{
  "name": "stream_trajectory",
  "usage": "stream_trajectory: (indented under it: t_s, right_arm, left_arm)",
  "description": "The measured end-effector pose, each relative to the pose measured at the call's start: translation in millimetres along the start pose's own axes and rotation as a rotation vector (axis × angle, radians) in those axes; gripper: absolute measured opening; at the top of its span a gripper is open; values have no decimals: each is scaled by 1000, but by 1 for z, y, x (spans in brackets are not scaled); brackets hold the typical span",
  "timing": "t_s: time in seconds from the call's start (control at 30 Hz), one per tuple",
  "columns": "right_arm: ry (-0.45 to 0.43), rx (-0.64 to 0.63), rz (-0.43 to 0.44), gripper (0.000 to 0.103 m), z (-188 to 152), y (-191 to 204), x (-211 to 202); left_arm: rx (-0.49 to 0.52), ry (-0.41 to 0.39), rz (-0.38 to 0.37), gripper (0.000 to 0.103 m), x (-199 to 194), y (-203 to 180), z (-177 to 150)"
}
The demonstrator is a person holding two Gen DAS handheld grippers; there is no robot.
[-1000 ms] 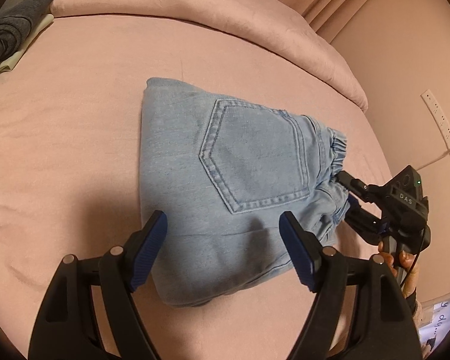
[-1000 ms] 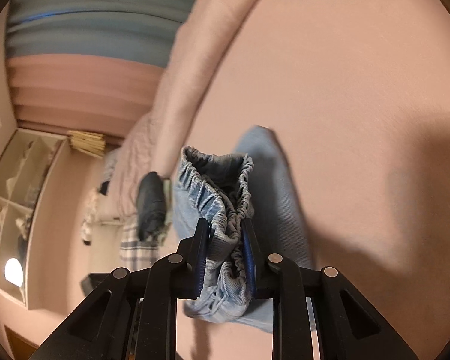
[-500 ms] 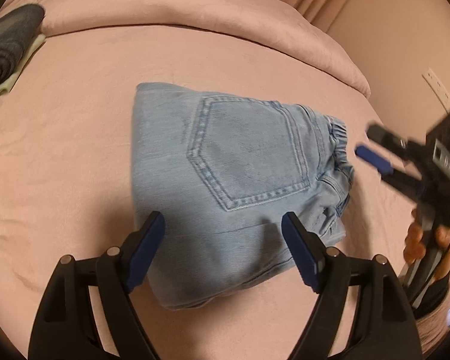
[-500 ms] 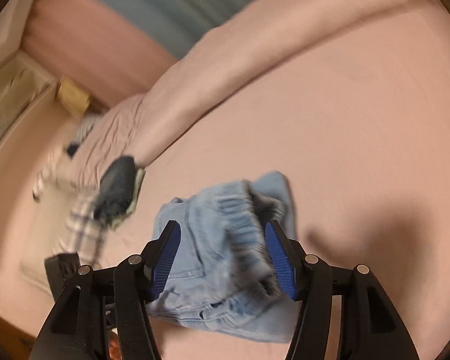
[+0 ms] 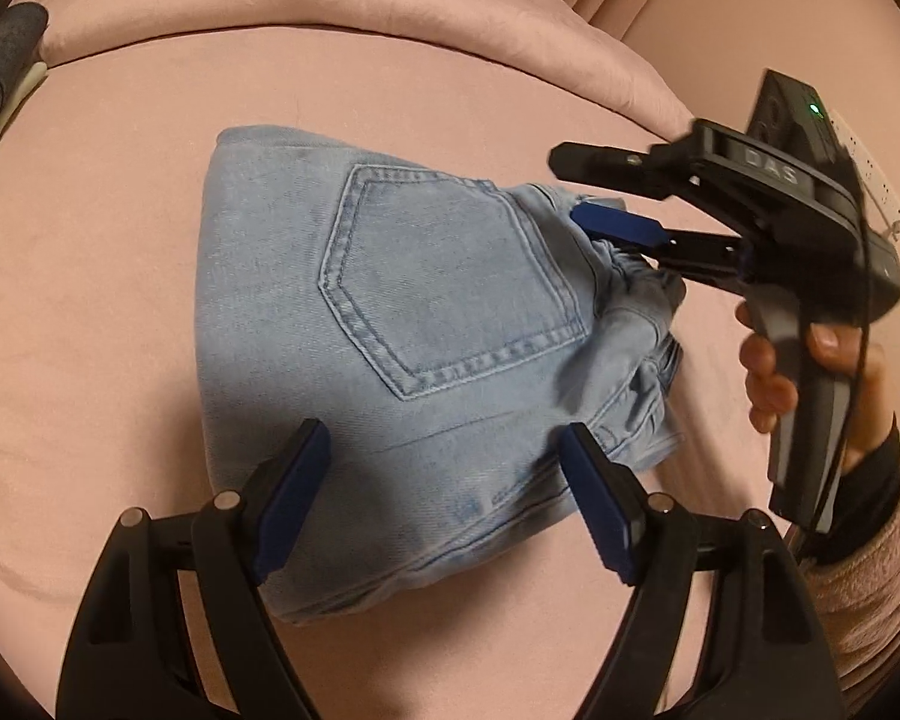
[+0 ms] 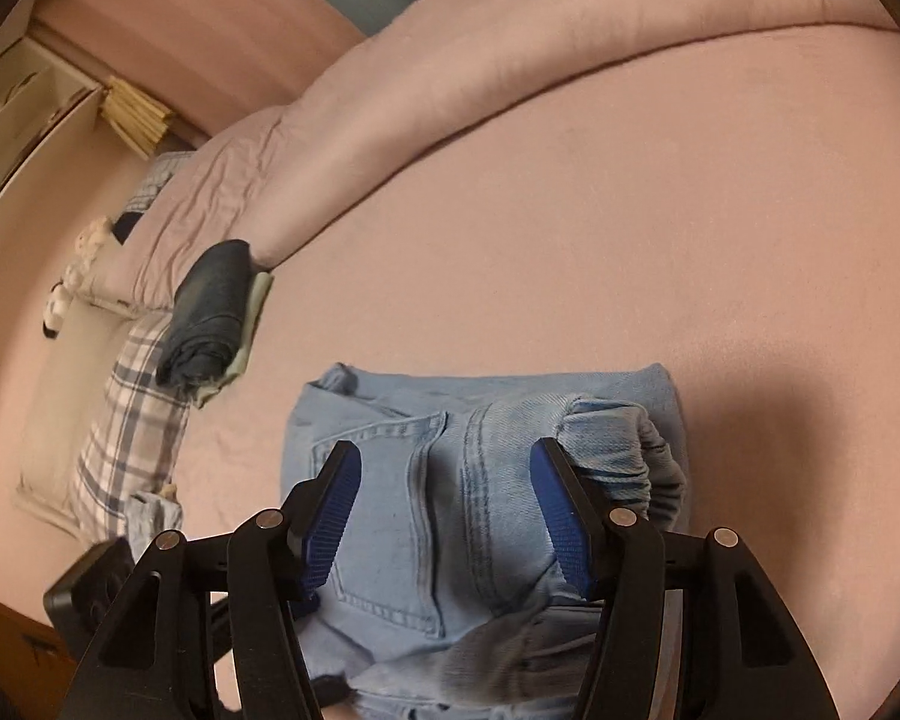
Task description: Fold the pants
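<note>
Where both open tongs hover: folded pants [image 5: 426, 348] beneath.

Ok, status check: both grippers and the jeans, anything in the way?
Left gripper open, above folded light-blue denim pants. Right gripper open, off the elastic waistband. Pink bedsheet around bundle bare; dark folded garment well aside.

Only readable text I get: "DAS" in raised grey letters on the black body of the right gripper [image 5: 594, 195], seen from the left wrist view, just behind its fingers. A small green light sits on the block above those letters; no writing by it. Nothing legible on the jeans [image 5: 426, 324] or elsewhere in either view.
</note>
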State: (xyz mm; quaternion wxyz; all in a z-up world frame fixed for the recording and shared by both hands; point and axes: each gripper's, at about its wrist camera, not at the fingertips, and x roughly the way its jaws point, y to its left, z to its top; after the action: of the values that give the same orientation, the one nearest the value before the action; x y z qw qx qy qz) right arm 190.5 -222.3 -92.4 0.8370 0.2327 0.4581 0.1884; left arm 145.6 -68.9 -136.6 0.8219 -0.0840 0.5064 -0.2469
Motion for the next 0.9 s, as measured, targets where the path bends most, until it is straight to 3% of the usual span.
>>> stream_trajectory:
  t_s: [0.17, 0.33, 0.57, 0.63, 0.77, 0.9]
  right_arm:
    - [-33, -36, -11, 60, -6, 9, -19]
    - [-42, -138, 18, 60, -28, 25, -40]
    - [-7, -202, 10, 60, -62, 23, -46]
    - [13, -216, -16, 59, -69, 22, -44]
    - [49, -224, -96, 49, -77, 14, -34]
    - [46, -256, -137, 49, -79, 19, -33]
  left_arm:
    - [-55, -16, -49, 78, -14, 8, 6]
    - [-85, -72, -41, 78, -29, 19, 20]
    - [-77, -97, -39, 78, -11, 19, 63]
    - [-86, -90, -20, 78, 0, 21, 74]
    - [-159, -16, -15, 77, 31, 36, 86]
    - [-164, -21, -31, 78, 29, 39, 83]
